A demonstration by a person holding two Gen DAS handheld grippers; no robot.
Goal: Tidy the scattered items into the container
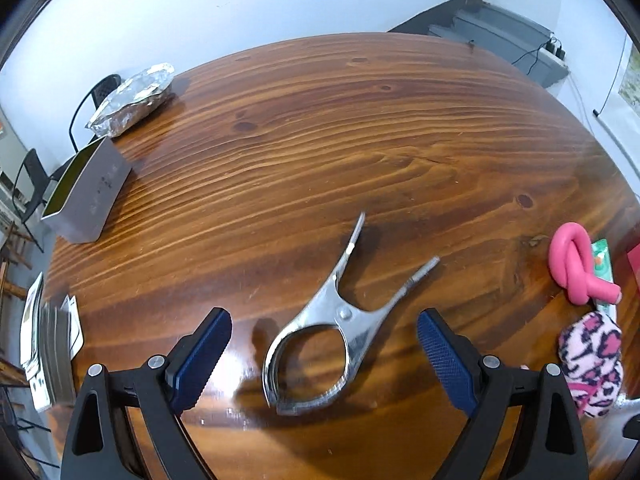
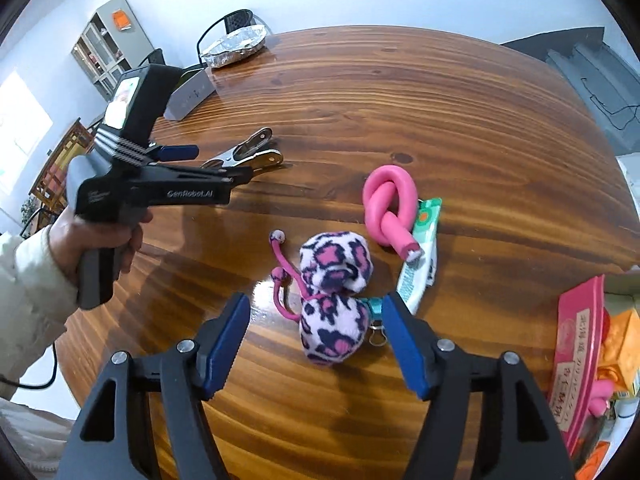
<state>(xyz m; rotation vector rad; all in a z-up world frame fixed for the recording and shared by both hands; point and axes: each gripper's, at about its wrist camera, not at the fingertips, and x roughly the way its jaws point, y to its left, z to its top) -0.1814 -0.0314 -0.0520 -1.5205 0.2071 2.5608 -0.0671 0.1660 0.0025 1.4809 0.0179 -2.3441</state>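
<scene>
Hovering, jaws spread and empty: left gripper over the metal spring clamp, right gripper over the leopard-print plush, both lying on the wooden surface. Container at right edge. Next, probably: lowering, pinching.

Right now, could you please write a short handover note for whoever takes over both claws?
Left claw: open, empty, hovering over the metal spring clamp on the wooden table.
Right claw: open, straddling the leopard-print plush, not gripping.
Also loose: knotted pink foam roller lying on a green-white tube.
Pink container at the right edge already holds several items.
Left: clamp, plush, roller, tube.
</scene>
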